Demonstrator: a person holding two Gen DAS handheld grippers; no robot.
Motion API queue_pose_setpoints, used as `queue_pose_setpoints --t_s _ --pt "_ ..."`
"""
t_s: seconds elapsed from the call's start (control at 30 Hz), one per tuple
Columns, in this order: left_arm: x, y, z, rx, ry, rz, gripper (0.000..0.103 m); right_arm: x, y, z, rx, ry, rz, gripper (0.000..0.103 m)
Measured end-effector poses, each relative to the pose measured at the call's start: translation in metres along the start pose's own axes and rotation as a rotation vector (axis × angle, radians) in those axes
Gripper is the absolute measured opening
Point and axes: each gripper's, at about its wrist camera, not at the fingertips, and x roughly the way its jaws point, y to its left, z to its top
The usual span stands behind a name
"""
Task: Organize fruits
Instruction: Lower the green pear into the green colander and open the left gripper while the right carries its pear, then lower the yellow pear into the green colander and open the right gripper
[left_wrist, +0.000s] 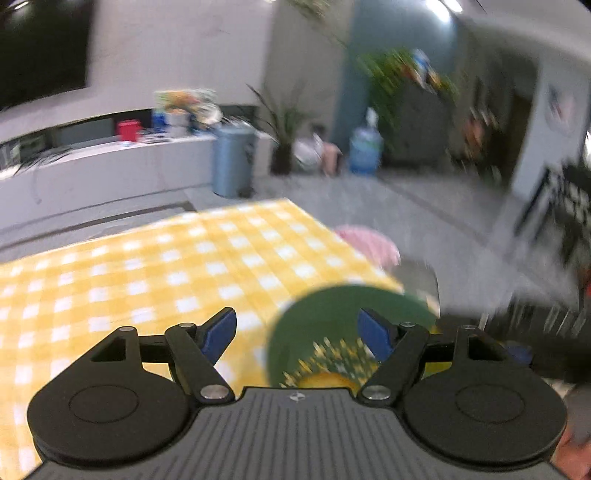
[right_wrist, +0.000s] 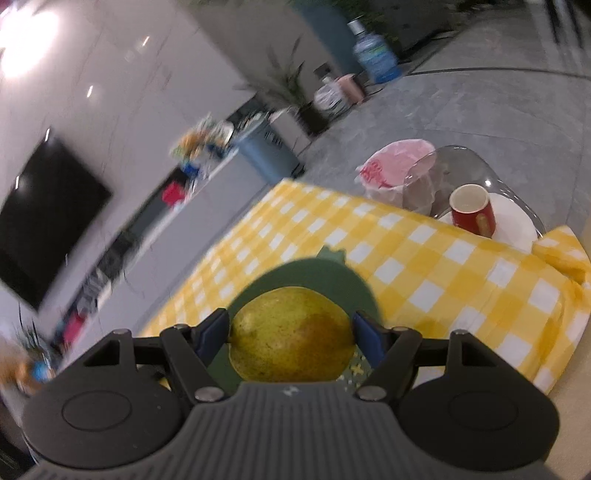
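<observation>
My right gripper (right_wrist: 291, 332) is shut on a yellow-green pear (right_wrist: 291, 336) with a brown blush, held just above a dark green plate (right_wrist: 314, 275) on the yellow checked tablecloth (right_wrist: 424, 266). In the left wrist view the same green plate (left_wrist: 325, 317) lies at the cloth's right edge, with a yellow fruit (left_wrist: 325, 380) showing at its near side, partly hidden by the gripper body. My left gripper (left_wrist: 297, 334) is open and empty, hovering over the plate's near-left rim. The view is blurred by motion.
A red cup (right_wrist: 472, 210) stands on a white plate (right_wrist: 513, 225) on a clear chair beyond the table's far edge. A pink plastic bag (right_wrist: 391, 170) sits beside it and also shows in the left wrist view (left_wrist: 369, 243). A blue bin (left_wrist: 232, 162) stands on the floor.
</observation>
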Motion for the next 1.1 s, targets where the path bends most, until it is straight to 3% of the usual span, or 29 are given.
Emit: queue_pose_setpoints --t_s 0.13,0.37,0.53,0.73,1.1 --pt "-0.020 0.022 -0.005 -0.080 -0.019 0.012 0.088 0.013 0.020 -0.009 -0.122 0.072 -0.013 0.071" --pt "-0.015 0.045 -0.035 -0.156 -0.018 0.052 0.088 0.033 0.026 -0.016 -0.120 0.036 -0.131 0.070" --pt "-0.024 0.056 -0.049 -0.174 -0.010 0.075 0.087 0.053 0.033 -0.021 -0.155 0.077 -0.178 0.070" --pt "-0.035 0.066 -0.053 -0.193 -0.009 0.111 0.087 0.081 0.055 -0.036 -0.312 0.080 -0.382 0.070" --pt "-0.044 0.077 -0.060 -0.200 0.003 0.113 0.087 0.089 0.054 -0.036 -0.345 0.082 -0.426 0.071"
